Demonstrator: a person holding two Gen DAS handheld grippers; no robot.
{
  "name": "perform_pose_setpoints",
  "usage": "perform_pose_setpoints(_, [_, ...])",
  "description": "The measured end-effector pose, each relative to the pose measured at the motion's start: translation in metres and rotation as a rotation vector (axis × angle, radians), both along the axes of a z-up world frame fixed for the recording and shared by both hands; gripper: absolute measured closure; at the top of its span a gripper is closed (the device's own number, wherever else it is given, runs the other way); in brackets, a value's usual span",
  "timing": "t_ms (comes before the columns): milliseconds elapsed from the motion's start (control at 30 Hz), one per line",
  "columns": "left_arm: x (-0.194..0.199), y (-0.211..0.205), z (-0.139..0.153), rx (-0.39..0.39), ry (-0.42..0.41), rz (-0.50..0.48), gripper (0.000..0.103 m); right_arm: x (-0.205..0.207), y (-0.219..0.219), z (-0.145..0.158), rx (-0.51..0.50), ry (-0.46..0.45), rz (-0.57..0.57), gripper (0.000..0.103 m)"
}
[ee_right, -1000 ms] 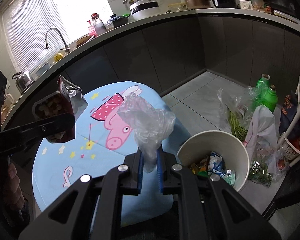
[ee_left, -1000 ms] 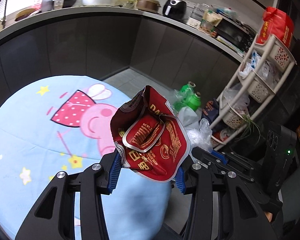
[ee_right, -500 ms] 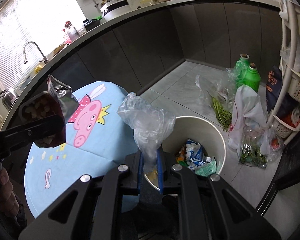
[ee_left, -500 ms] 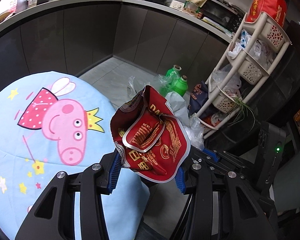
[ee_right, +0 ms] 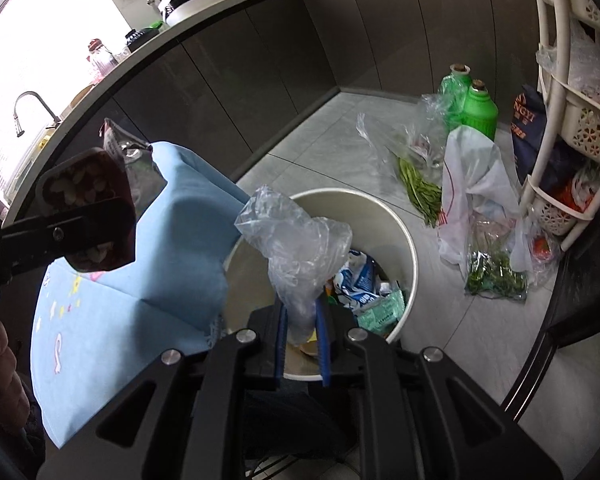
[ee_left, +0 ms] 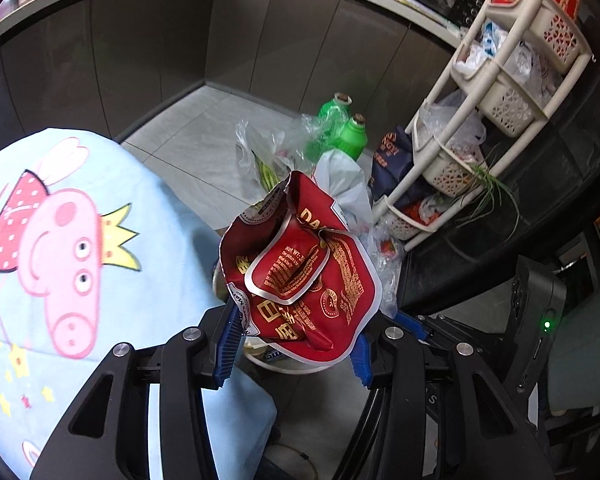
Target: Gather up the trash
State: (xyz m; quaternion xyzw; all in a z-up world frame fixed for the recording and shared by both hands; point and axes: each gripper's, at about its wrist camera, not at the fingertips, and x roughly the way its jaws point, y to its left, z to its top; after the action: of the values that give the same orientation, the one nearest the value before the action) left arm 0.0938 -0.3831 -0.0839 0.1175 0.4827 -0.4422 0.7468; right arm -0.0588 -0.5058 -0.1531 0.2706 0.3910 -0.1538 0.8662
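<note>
My left gripper [ee_left: 294, 350] is shut on a crumpled red snack bag [ee_left: 300, 280] and holds it just past the table edge, above the bin rim [ee_left: 276, 364], which is mostly hidden behind the bag. My right gripper [ee_right: 302, 340] is shut on a clear plastic bag [ee_right: 296, 248] and holds it over the near side of the beige trash bin [ee_right: 408, 240], which contains several wrappers. The left gripper with the snack bag [ee_right: 92, 216] shows at the left of the right wrist view.
The round table with a blue cartoon-pig cloth [ee_left: 60, 240] is on the left. On the floor behind the bin stand green bottles [ee_right: 476, 108], bags of vegetables [ee_right: 480, 240] and a white basket rack [ee_left: 480, 120]. Dark cabinets [ee_right: 300, 60] run along the back.
Both grippers have moved right, off the table and toward the bin. The plastic bag now hangs over the bin, and the snack bag has reached the table edge.
</note>
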Motion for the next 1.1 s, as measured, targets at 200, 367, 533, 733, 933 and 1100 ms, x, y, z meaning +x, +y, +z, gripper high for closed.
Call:
perform_pose_setpoints(200, [0.004, -0.019, -0.017, 0.024, 0.009, -0.018, 0.058, 0.006, -0.006, -0.02, 0.017, 0.025, 0.005, 0.088])
perform_pose_setpoints(367, [0.008, -0.03, -0.024, 0.021, -0.025, -0.005, 0.036, 0.014, -0.005, -0.029, 0.002, 0.032, 0.016, 0.054])
perform_pose_setpoints(533, [0.013, -0.021, -0.014, -0.032, -0.094, 0.06, 0.008, 0.015, 0.001, -0.029, -0.039, 0.009, 0.06, 0.019])
perform_pose_setpoints(733, [0.024, -0.01, -0.005, -0.047, -0.104, 0.148, 0.009, 0.013, 0.002, -0.024, -0.061, -0.01, 0.07, 0.004])
perform_pose_setpoints(933, [0.027, 0.002, 0.004, -0.054, -0.105, 0.182, 0.009, 0.014, 0.003, -0.017, -0.083, -0.009, 0.073, 0.004])
perform_pose_setpoints(1100, [0.022, 0.018, 0.019, -0.063, -0.128, 0.2, 0.009, 0.013, 0.009, -0.004, -0.102, -0.021, 0.082, 0.004])
